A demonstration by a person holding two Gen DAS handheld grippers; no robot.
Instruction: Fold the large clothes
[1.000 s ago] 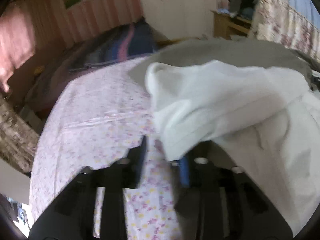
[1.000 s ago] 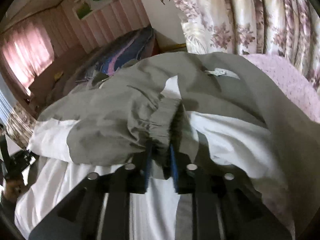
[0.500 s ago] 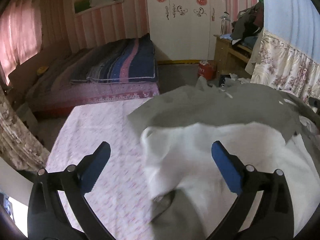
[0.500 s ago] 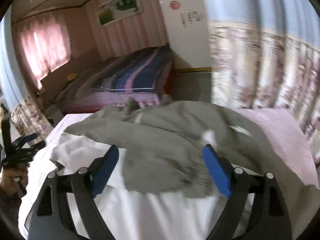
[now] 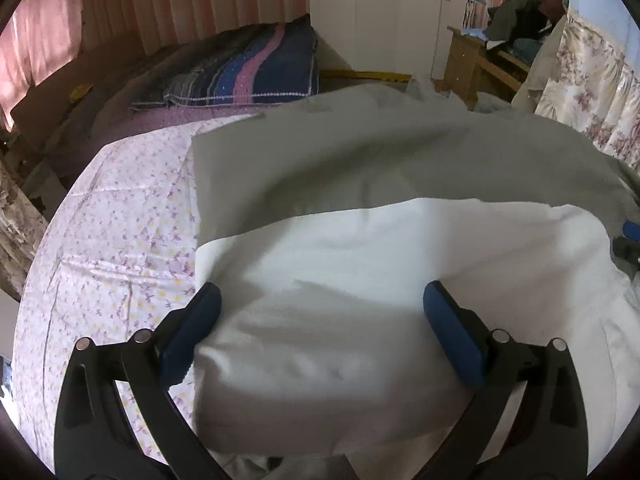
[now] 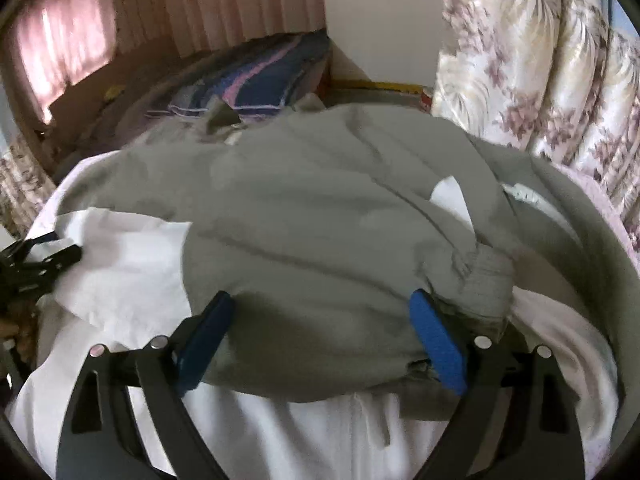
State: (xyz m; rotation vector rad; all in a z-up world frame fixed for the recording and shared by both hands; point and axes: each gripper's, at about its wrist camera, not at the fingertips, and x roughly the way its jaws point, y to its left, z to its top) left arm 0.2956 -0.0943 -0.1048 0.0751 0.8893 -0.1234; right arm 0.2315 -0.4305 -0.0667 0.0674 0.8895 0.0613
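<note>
On the floral bedsheet (image 5: 120, 248), a large grey-and-white garment (image 5: 360, 184) is lying spread, filling the middle of both wrist views. The left gripper (image 5: 320, 328) is hanging over the white part of the garment, its blue pads (image 5: 192, 332) standing wide apart at 8 and 4 o'clock, with white cloth lying loose between them and nothing pinched. The bedsheet is showing bare at 9 o'clock in the left view, and a striped blanket (image 5: 248, 72) is lying on a second bed at 11 o'clock.

The right gripper (image 6: 324, 340) is hovering over a folded grey sleeve (image 6: 320, 248), its fingers apart, the pads flanking the grey fabric at 7 and 5 o'clock without clamping it. The sleeve's ribbed cuff (image 6: 486, 280) is sitting just beyond the right-hand pad at 4 o'clock. Floral curtains (image 6: 540, 80) are hanging at 2 o'clock, and the left gripper is showing at 9 o'clock in the right view, at the white edge of the garment.
</note>
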